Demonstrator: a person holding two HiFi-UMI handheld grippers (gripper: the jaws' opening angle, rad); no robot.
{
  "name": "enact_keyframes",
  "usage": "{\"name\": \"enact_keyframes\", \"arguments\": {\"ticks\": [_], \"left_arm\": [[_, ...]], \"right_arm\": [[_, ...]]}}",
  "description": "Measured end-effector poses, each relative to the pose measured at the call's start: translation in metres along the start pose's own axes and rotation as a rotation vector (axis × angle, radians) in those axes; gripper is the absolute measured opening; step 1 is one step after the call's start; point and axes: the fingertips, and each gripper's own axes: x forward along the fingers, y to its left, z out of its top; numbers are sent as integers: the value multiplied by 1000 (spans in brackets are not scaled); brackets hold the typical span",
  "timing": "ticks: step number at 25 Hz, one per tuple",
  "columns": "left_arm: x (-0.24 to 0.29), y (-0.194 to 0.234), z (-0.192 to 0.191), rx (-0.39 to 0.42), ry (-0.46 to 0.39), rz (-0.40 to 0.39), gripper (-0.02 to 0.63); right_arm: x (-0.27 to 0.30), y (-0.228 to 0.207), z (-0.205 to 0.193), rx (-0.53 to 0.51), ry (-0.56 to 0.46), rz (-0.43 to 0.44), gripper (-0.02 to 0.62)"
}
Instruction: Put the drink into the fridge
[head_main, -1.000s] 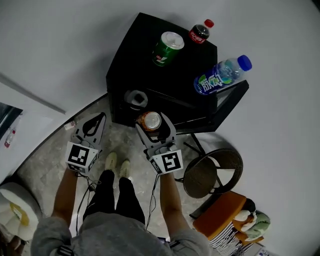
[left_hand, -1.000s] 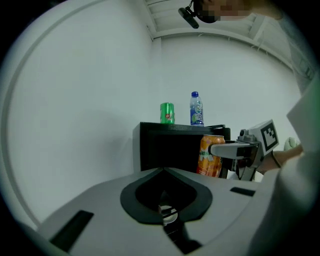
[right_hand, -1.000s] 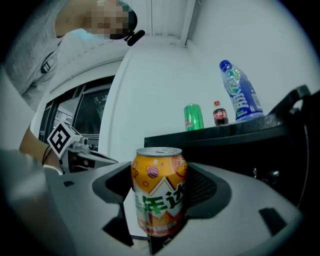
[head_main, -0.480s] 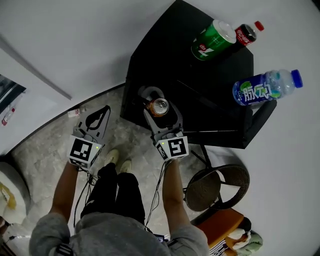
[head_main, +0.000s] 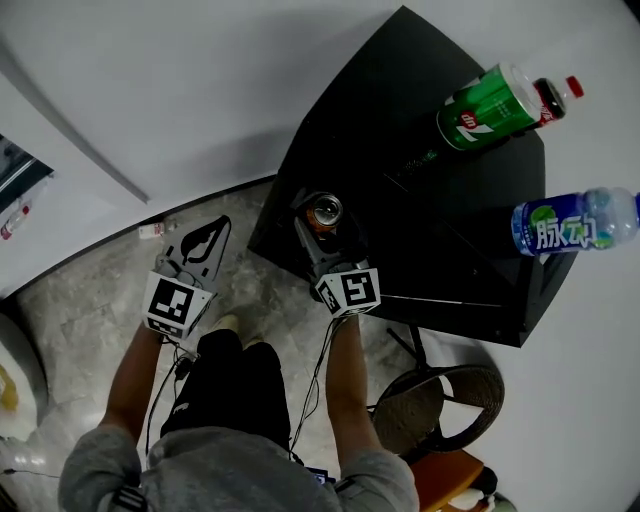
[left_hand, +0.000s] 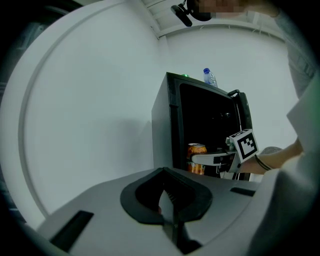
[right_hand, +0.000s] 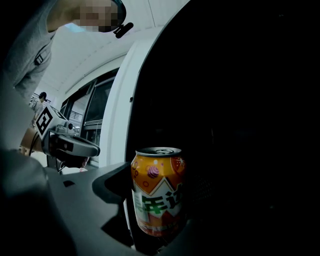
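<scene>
Orange and upright, the can (head_main: 325, 211) is seen in the head view clamped in the right gripper (head_main: 328, 230) at the open front of the black fridge (head_main: 430, 210). The left gripper (head_main: 203, 243) is held well apart. In the left gripper view, its jaws are pressed together on nothing. In the right gripper view, the can is gripped before the dark interior. Setting it down and letting go are judged still to be done.

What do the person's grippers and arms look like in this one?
The left gripper and right gripper match: grey bodies tapering to two fingers with dark inner lining, each carrying a white cube with black square markers. Thin dark cables trail from both along the forearms. The person wears a grey short-sleeved top; the forearms are bare.
</scene>
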Motion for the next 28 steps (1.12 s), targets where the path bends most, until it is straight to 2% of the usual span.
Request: {"name": "enact_keyframes", "arguments": {"ticks": [8, 17, 28], "left_arm": [[9, 16, -23, -7, 4, 28, 3], [12, 23, -31, -13, 15, 46, 5], [12, 25, -40, -15, 23, 55, 5]], "right_arm": [[24, -10, -22, 10, -7, 20, 331], [35, -16, -33, 38, -10, 50, 331], [41, -22, -44, -4, 30, 55, 331]]}}
